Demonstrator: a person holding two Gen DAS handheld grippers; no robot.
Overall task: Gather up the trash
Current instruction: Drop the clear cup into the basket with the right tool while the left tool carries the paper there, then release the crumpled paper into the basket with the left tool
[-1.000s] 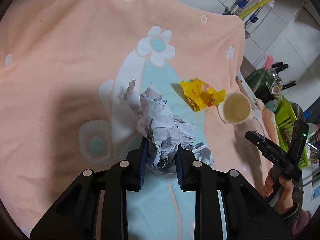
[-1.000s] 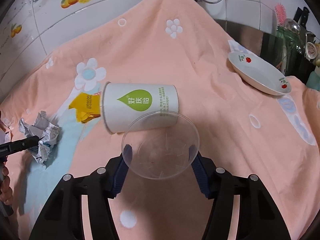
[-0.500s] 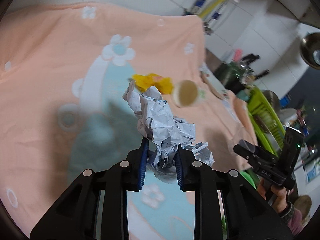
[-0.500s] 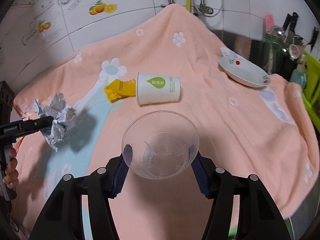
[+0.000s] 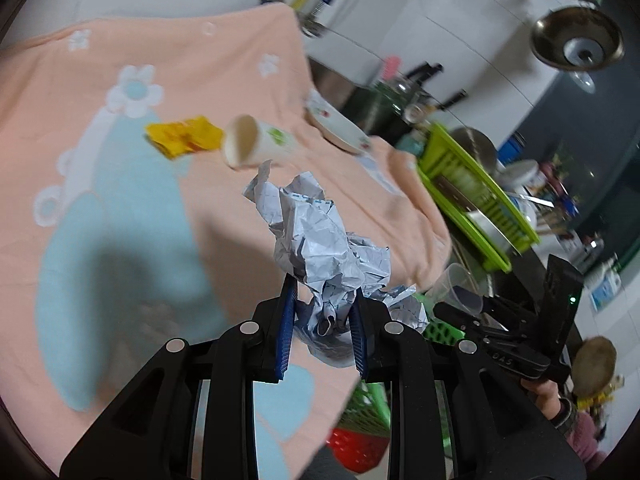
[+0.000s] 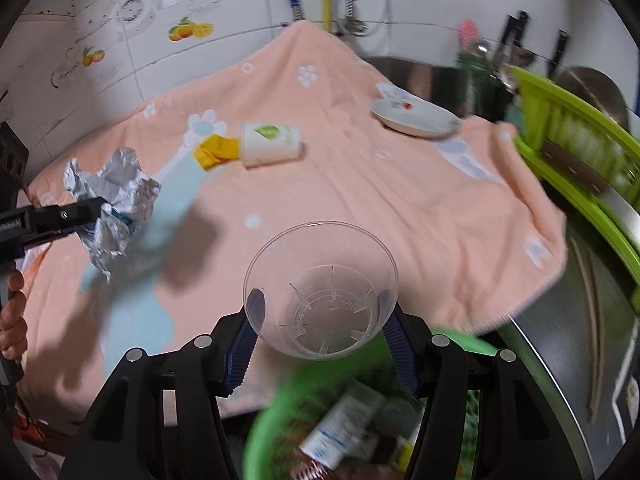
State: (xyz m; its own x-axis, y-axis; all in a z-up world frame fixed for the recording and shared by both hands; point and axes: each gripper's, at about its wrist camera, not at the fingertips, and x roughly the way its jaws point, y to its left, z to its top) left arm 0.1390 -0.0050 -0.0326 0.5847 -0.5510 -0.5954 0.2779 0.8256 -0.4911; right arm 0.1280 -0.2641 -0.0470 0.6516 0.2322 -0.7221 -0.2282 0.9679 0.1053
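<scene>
Above a peach towel [image 6: 360,184], the left gripper [image 5: 320,320] clamps crumpled paper [image 5: 324,248] while the right gripper [image 6: 320,320] grips a clear plastic cup [image 6: 320,288] over a green bin [image 6: 280,432]; a paper cup [image 6: 270,144] and yellow wrapper [image 6: 214,152] lie farther back.

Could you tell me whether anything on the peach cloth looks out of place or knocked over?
Yes: the white paper cup lies tipped on its side rather than upright, with a crumpled yellow wrapper at its open mouth. The floral plate near the cloth's edge sits upright.
</scene>
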